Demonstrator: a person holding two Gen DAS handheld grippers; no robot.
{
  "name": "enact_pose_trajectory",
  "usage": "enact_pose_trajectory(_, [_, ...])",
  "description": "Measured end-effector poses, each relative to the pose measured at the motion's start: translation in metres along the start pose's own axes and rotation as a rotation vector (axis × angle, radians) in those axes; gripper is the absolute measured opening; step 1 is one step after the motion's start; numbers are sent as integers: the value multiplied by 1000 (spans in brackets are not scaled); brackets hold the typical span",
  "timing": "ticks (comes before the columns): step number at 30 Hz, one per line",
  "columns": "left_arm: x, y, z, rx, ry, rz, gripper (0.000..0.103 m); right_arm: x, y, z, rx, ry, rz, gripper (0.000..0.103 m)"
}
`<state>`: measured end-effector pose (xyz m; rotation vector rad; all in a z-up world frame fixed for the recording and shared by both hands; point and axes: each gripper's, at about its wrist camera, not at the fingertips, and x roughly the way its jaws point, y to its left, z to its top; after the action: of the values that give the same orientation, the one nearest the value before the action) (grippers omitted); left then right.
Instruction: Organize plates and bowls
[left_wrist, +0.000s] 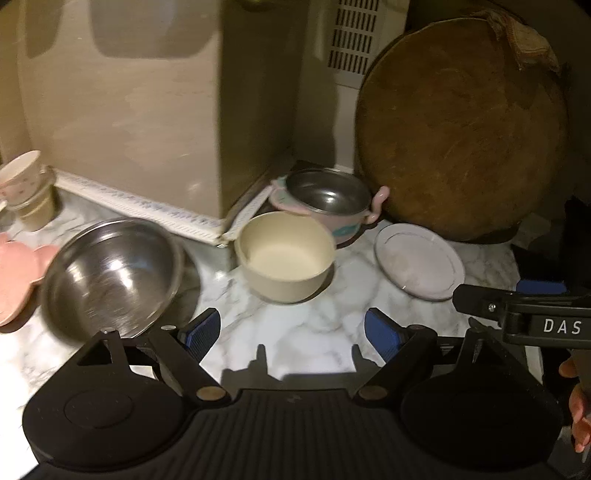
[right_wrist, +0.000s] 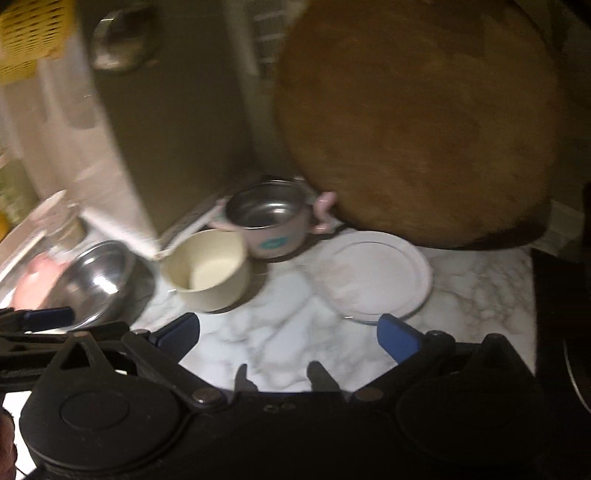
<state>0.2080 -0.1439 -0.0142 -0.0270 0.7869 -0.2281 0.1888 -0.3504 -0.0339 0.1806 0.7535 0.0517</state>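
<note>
Both grippers — left (left_wrist: 291, 332), right (right_wrist: 288, 332) — gape empty; cutting board (left_wrist: 461, 129) leans behind plate (left_wrist: 419, 266).

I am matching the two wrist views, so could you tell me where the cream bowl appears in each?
Left wrist: the cream bowl sits at centre, ahead of the open left gripper.
Right wrist: it sits left of centre, beyond the open right gripper.
Shared landmark: the round wooden board leaning upright at the back right.
</note>
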Motion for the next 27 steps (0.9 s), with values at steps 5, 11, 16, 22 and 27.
enact_pose_trajectory(5, [26,-15,15,-16,41,-12,92,15,-20,13,37,5,-57,103])
enact_pose_trajectory(11, [58,-42,30,1,86,-47,95,36,-45,30,94,17,-103,103])
enact_pose_trajectory(16, [93,-66,41,24,139,-57,95,65,-73,40,159,73,-125,103])
enact_pose_trajectory(22, [131,-85,57,-11,206,-75,95,98,-113,35,304,159,-124,100])
enact_pose_trajectory(27, [154,-96,67,-41,224,-53,94,118,-136,32,352,198,-130,93])
